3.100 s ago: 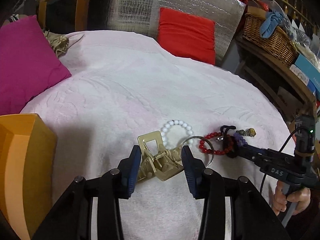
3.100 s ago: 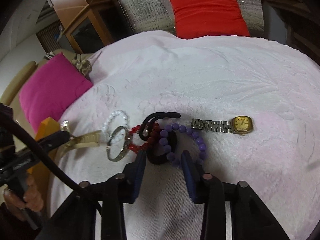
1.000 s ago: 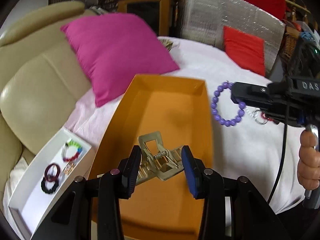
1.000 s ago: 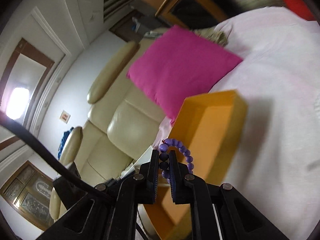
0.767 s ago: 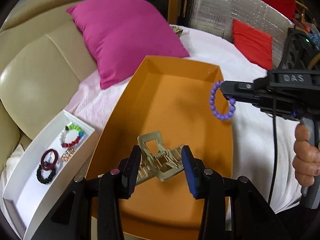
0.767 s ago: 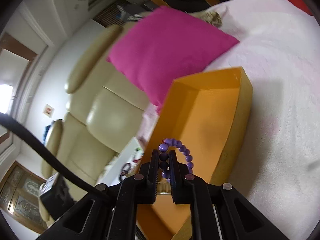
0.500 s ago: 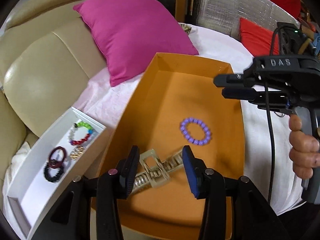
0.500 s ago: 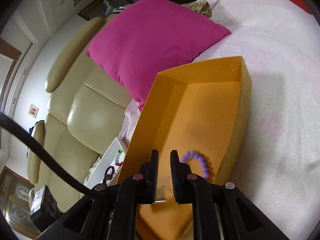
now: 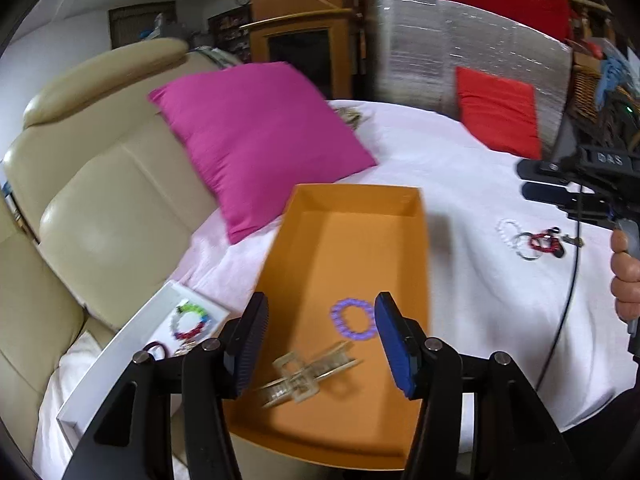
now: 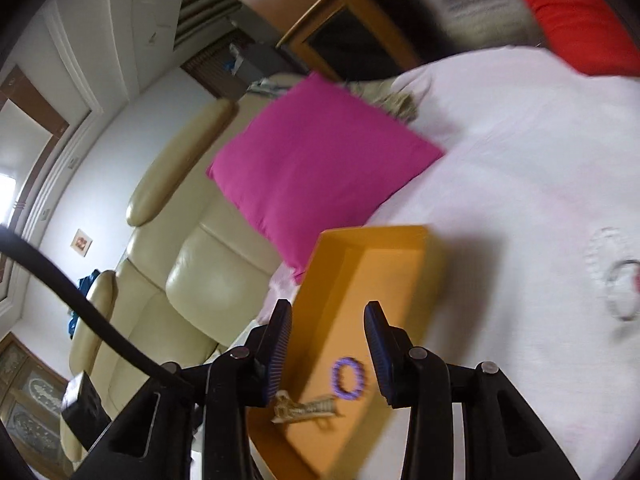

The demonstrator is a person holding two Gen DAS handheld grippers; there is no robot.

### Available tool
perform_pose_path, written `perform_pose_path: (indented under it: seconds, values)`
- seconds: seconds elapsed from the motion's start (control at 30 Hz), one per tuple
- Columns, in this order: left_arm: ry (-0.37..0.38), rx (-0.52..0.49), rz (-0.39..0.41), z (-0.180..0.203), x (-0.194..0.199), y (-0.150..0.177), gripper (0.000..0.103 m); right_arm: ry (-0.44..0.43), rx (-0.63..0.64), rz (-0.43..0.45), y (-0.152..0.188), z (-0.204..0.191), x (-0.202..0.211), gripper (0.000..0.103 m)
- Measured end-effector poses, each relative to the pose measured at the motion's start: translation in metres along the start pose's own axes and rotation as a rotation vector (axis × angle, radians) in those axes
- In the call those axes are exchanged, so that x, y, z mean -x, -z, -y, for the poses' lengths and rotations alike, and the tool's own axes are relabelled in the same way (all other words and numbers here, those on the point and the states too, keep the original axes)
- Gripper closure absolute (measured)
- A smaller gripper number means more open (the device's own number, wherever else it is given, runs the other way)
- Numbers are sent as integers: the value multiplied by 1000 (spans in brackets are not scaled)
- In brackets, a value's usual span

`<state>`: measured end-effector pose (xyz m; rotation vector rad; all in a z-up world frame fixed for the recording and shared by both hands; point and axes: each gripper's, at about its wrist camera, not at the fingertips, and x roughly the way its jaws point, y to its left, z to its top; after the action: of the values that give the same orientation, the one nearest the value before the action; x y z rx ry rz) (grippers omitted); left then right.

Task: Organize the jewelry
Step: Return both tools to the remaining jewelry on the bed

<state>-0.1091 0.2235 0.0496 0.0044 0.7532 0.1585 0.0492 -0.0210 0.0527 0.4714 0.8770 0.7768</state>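
Observation:
An orange box [image 9: 360, 216] lies on the white bedspread; it also shows in the right wrist view [image 10: 432, 252]. Inside it lie a purple bead bracelet [image 9: 353, 322] [image 10: 349, 379] and a gold hair claw clip [image 9: 304, 372] [image 10: 304, 407]. My left gripper [image 9: 318, 340] is open and empty above the box's near end. My right gripper [image 10: 326, 354] is open and empty, raised over the box; in the left wrist view it is at the right edge [image 9: 560, 184]. A pile of several bracelets [image 9: 532, 238] lies on the bedspread to the right.
A white tray [image 9: 132, 340] with several bracelets sits left of the orange box on the beige sofa [image 9: 80, 216]. A pink cushion [image 9: 260, 140] leans behind the box. A red cushion [image 9: 498, 110] and silver panel stand at the back.
Both grippers have opened wider and drawn up and back from the box. The clip and the purple bracelet stay on the box floor.

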Motion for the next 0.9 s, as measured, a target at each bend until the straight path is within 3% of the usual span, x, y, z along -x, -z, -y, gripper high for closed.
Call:
perform_pose_path:
  seconds: [0.27, 0.4, 0.53, 0.8, 0.9]
  values:
    - [145, -89, 1, 89, -15, -25, 46, 104, -88, 145, 25, 87, 126, 62]
    - [255, -140, -13, 152, -44, -35, 46, 149, -236, 239, 44, 159, 179, 62]
    - [357, -168, -31, 213, -75, -35, 46, 154, -358, 291, 60, 218, 210, 62]
    - [445, -196, -60, 292, -131, -38, 46, 179, -524, 313, 68, 289, 240, 62]
    - [437, -220, -74, 303, -151, -40, 46, 194, -541, 316, 66, 301, 245, 62]
